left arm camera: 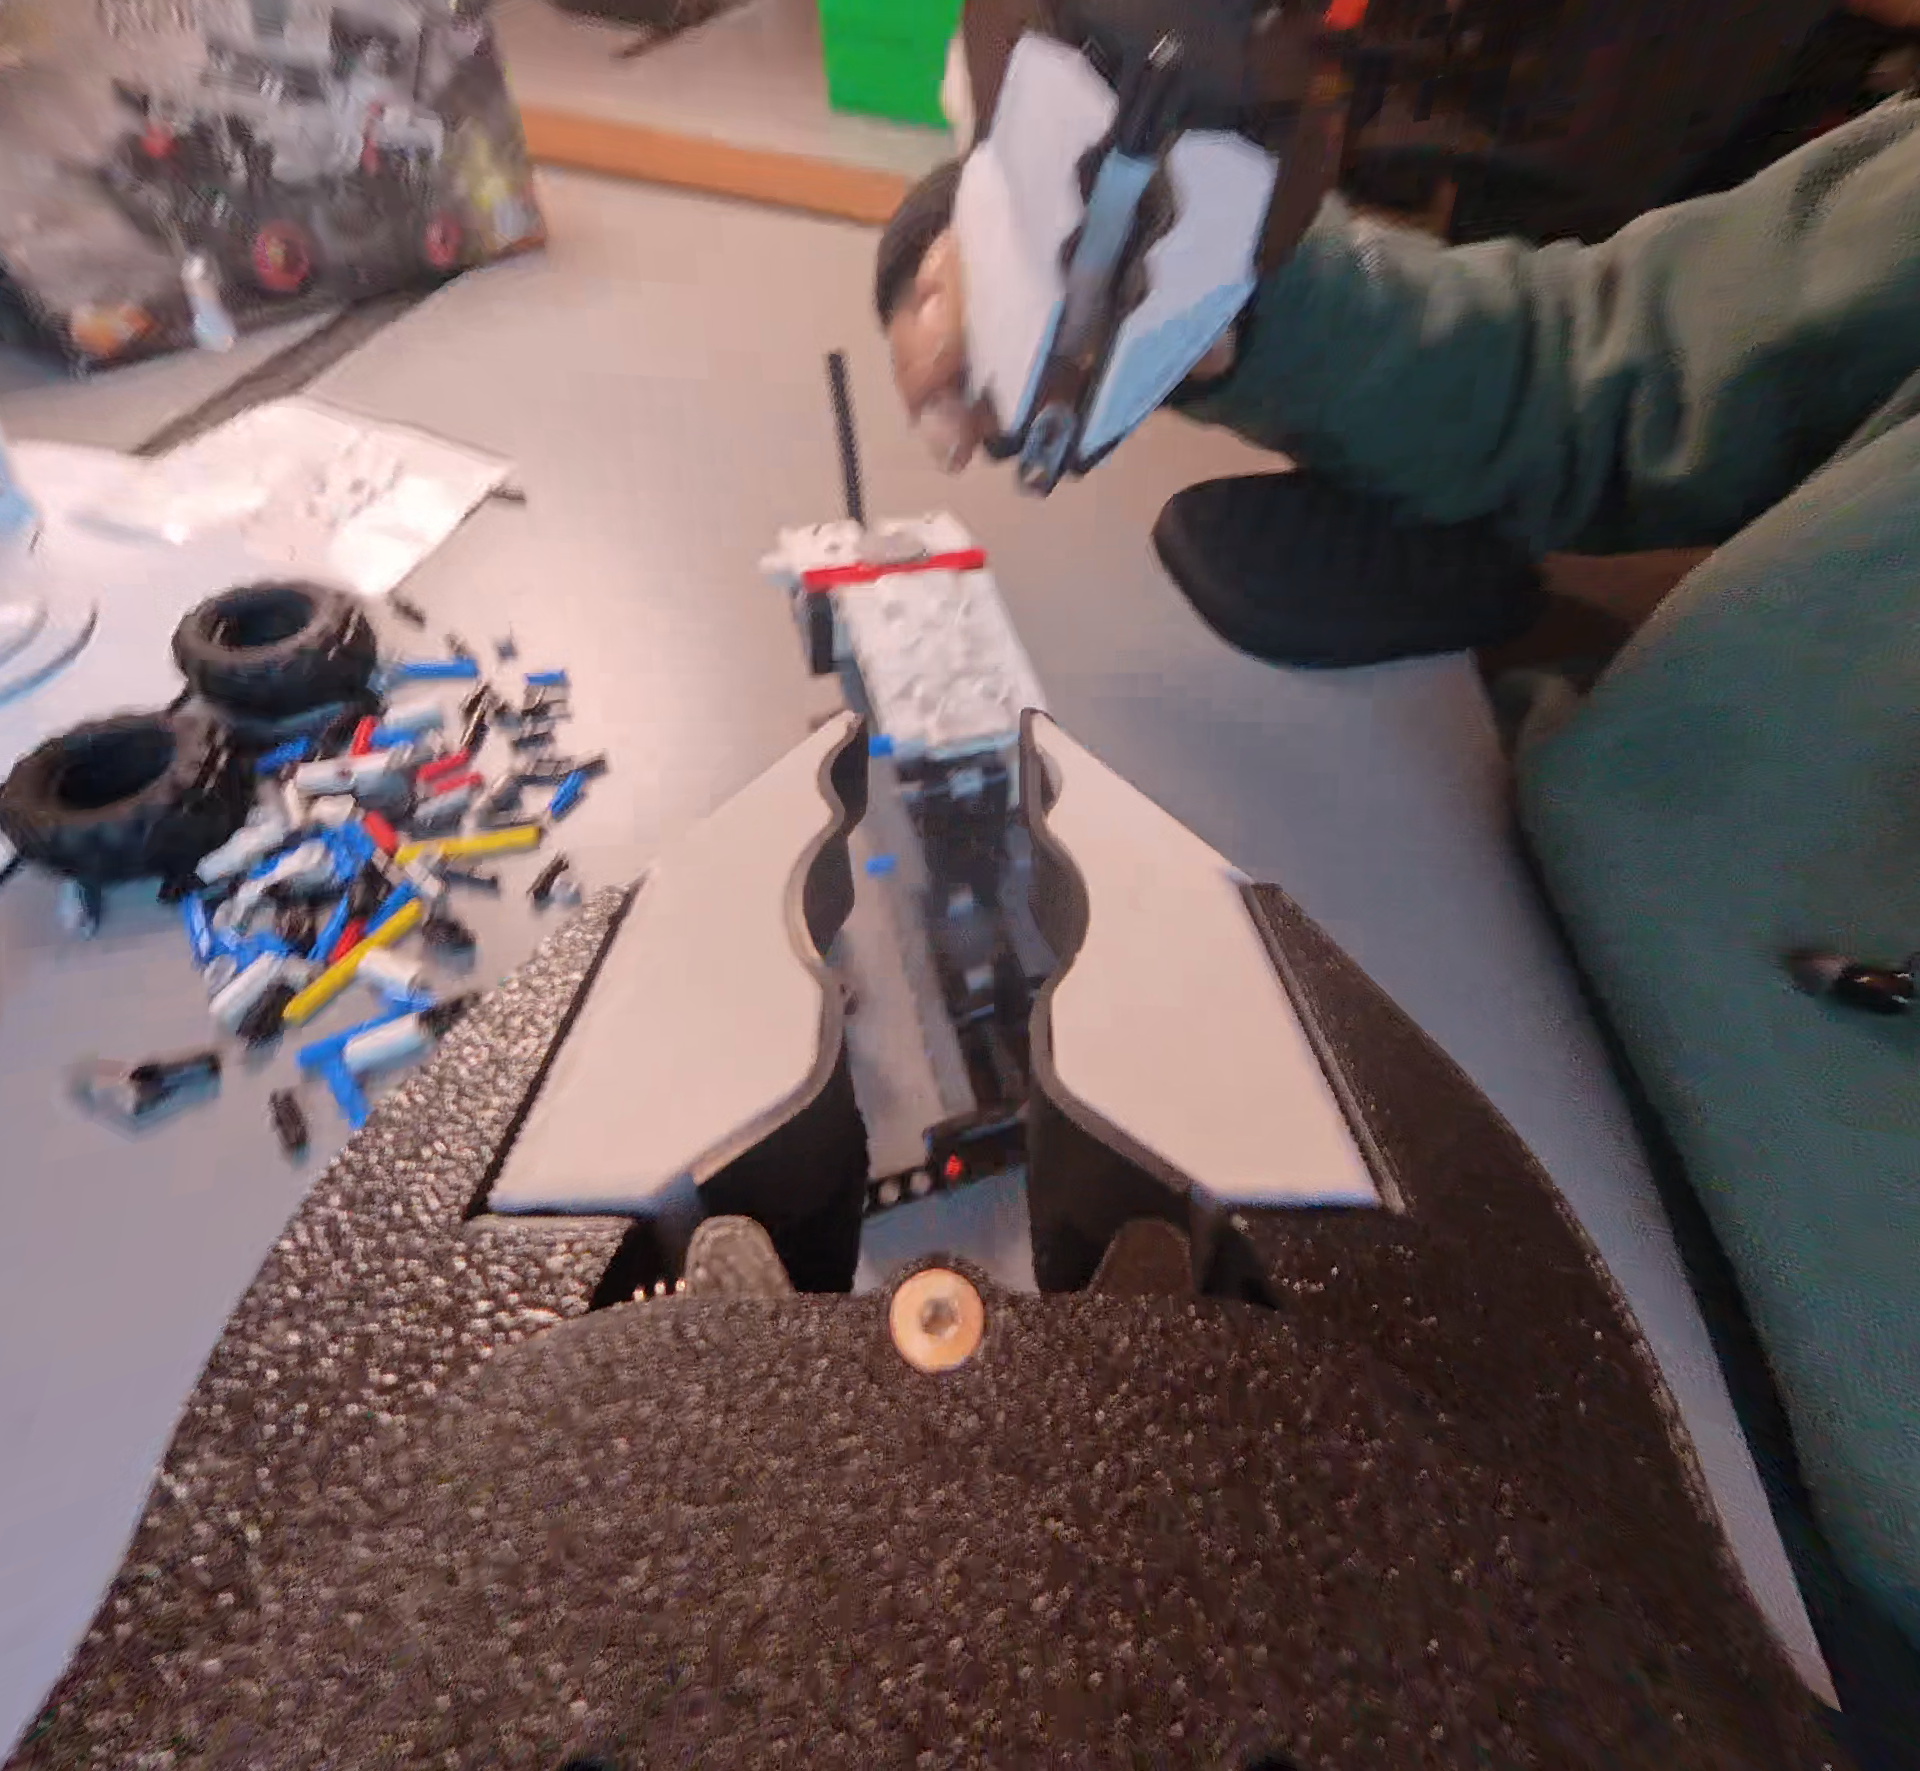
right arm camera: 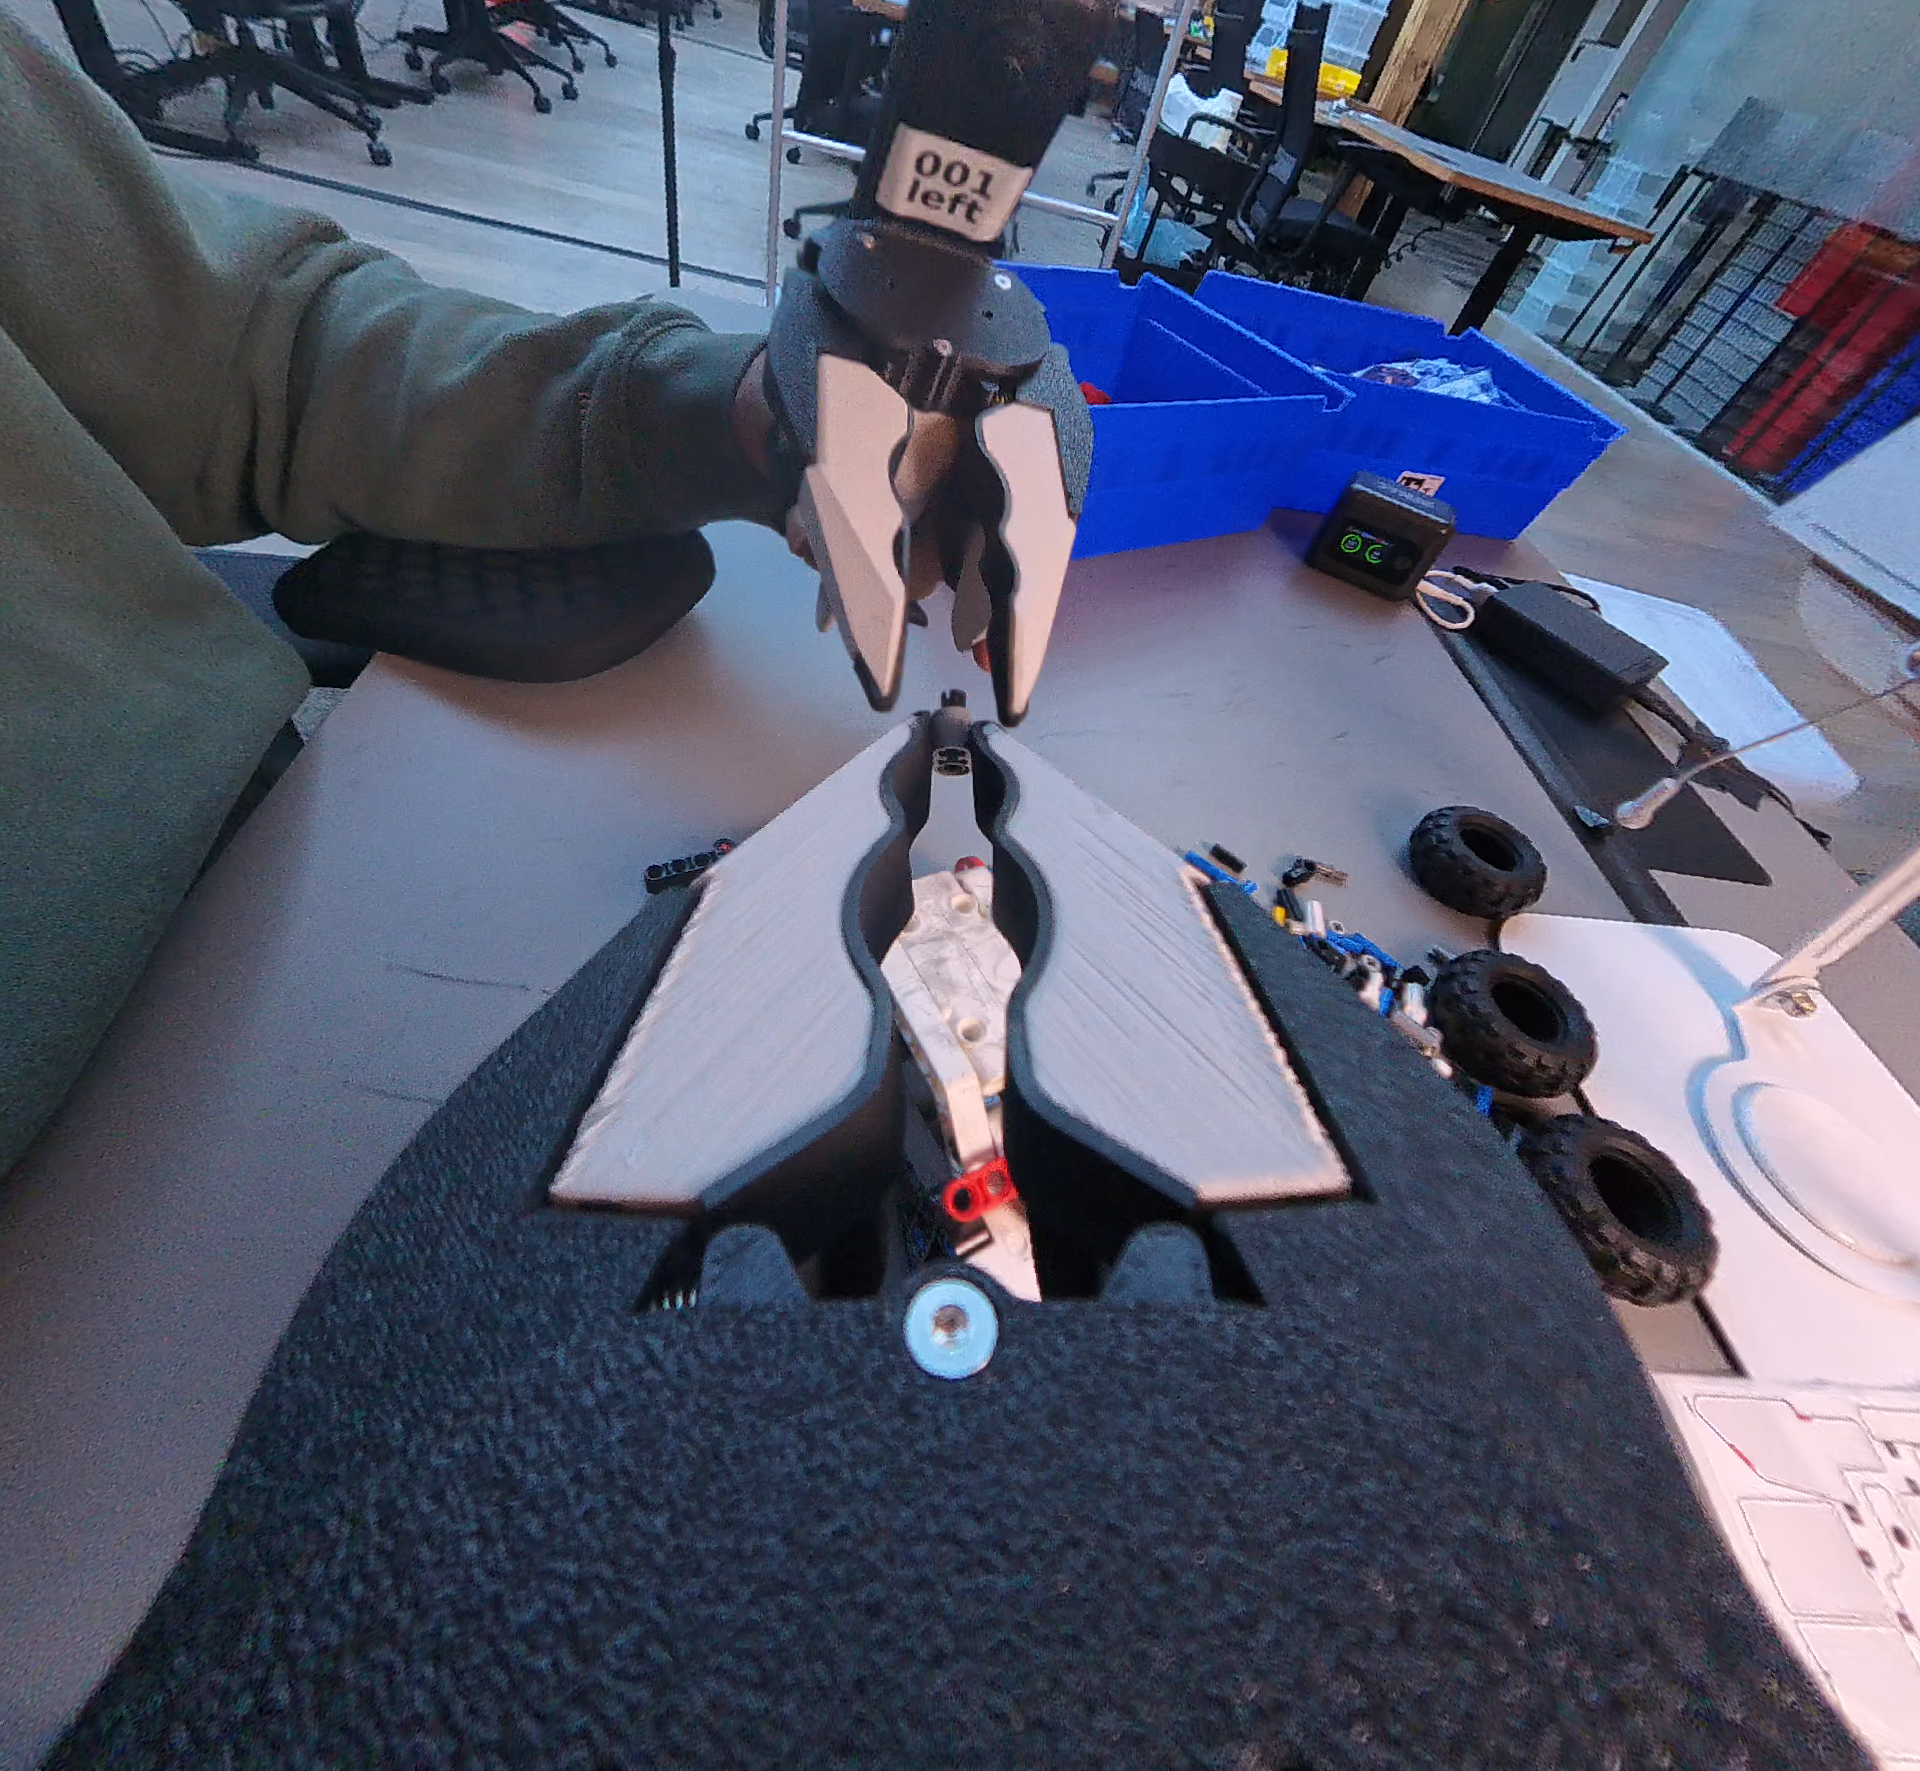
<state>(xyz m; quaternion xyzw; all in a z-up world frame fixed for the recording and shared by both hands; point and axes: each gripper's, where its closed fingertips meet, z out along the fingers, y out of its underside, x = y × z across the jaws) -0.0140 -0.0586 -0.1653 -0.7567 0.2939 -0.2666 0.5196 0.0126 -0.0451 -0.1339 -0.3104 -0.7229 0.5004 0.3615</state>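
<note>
We see loose bricks [left arm camera: 353,880] and tyres [left arm camera: 272,646] left of the grey brick assembly [left arm camera: 930,672] on the tabletop [left arm camera: 644,350]. The left gripper [left arm camera: 943,734] hangs above the assembly, jaws apart. The right gripper [right arm camera: 948,734], jaws clamped on a small black connector [right arm camera: 949,742], is raised above the assembly.

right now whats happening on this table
A person holds a gripper in each hand over a grey table. The right gripper is shut on a small black connector piece. The left gripper is open just beyond it. Below lie a half-built grey brick model, loose pieces and black tyres.
</note>
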